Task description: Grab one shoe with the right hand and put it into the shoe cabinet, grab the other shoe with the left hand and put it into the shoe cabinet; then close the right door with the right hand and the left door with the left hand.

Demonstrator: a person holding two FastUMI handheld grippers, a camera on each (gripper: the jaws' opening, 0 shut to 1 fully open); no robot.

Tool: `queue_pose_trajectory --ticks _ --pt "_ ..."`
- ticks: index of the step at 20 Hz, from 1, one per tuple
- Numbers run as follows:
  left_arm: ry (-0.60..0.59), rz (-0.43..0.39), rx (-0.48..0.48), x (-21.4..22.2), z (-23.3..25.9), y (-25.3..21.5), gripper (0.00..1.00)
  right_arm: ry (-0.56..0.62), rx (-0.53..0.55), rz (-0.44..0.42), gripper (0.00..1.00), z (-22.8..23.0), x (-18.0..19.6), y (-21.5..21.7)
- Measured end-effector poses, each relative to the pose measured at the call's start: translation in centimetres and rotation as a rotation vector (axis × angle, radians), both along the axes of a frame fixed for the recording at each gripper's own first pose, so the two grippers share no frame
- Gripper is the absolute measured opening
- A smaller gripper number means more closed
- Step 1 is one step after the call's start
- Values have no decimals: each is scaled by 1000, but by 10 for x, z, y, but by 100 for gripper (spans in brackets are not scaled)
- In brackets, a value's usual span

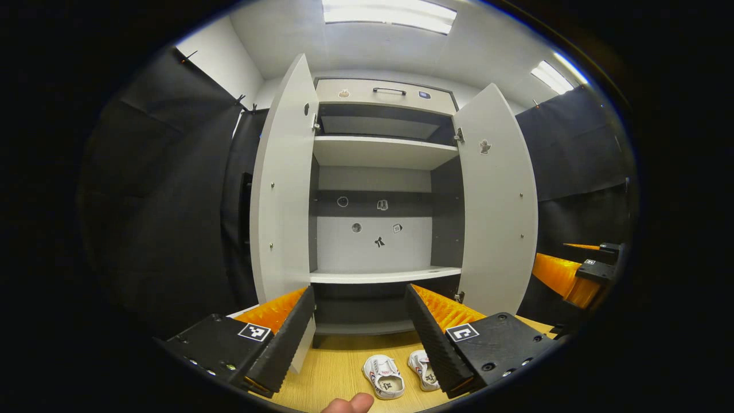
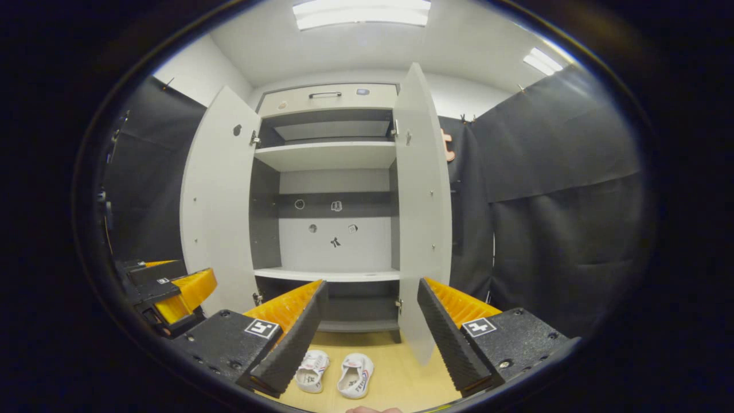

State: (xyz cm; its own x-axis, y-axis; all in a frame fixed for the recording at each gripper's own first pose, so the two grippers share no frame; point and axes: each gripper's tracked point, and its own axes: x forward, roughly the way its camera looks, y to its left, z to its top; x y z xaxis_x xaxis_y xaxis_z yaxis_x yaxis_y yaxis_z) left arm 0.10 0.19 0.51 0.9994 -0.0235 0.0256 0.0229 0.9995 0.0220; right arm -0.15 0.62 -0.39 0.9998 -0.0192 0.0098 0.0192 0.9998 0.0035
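I counted two shoes at six o'clock before the shoe cabinet, both doors open; my left gripper and right gripper were spread, empty.

The left gripper carries two long wedge-shaped fingers with ribbed, saw-toothed inner faces. Each finger sits on a flat black block with small screws along its edge and a square black-and-white marker on top. The right gripper is built the same way, with a marker on each block. A fingertip of the person shows at the bottom edge of the left gripper view.
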Motion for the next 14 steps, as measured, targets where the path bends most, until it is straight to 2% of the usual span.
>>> queue_pose_trajectory --ticks 14 --pt "-3 8 6 -2 -3 14 95 31 -29 6 100 -15 4 17"
